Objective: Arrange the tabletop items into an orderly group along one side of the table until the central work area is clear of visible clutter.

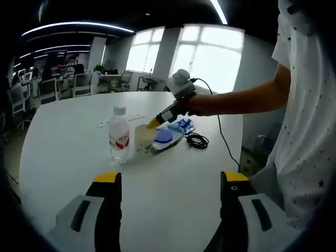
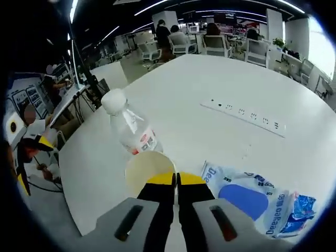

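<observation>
The table (image 1: 63, 152) is showing plain white all across, and the bottle (image 1: 119, 135) is standing out clear with a white cap and a red-and-white label. The cup (image 1: 144, 137) is glowing pale cream, its inside (image 2: 148, 170) a soft yellowish tone. The packet (image 2: 257, 202) is flashing white with blue lettering and a solid blue oval patch. The cable (image 1: 198, 140) is lying black against the white. The left gripper (image 1: 170, 181) is showing grey bodies tipped in yellow and black, the right gripper (image 2: 176, 181) likewise. The person's shirt (image 1: 310, 121) is showing white with small dark stars.
</observation>
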